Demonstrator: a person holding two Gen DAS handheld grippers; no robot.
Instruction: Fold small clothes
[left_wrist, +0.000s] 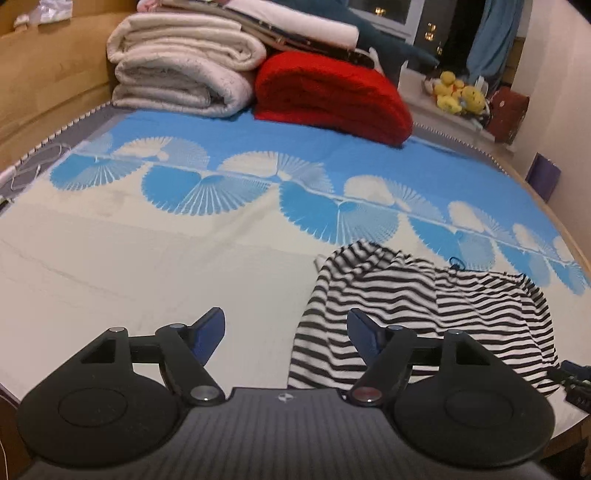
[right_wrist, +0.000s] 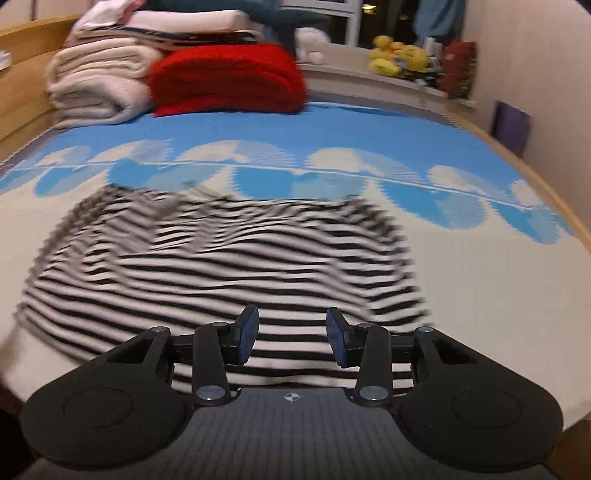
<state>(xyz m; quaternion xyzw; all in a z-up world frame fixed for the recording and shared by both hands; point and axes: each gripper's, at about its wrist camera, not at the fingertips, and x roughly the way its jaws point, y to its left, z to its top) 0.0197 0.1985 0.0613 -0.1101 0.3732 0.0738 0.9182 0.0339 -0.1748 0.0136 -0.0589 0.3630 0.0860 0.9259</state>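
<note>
Left hand-held gripper (left_wrist: 286, 332) nearest the lens, jaws spread wide, holding nothing, one blue pad over bare sheet and the other over the left edge of the striped garment (left_wrist: 424, 314). Right hand-held gripper (right_wrist: 291, 341) also spread, empty, hovering just above the garment's near hem; the right view is motion-blurred, so contact cannot be told. Largest thing: the bed (left_wrist: 147, 258), cream sheet with a blue fan-print band. The garment is the landmark: it lies rumpled and unfolded on the cream part, near the bed's front edge, a small dark cord loop at its far side. Well beyond the garment, at the head of the bed, a stack of cream blankets (left_wrist: 177, 70), just beside it a folded red blanket (left_wrist: 332, 96). Farther still beyond the garment, on a ledge, yellow plush toys (left_wrist: 458, 92). Step in hand, as judged: the approach, before the first grasp; no fold made yet. Next move likely calls for each gripper to pinch a corner or hem edge, pull the cloth flat, then fold. Risk: grabbing the bedsheet along with the thin fabric.
</note>
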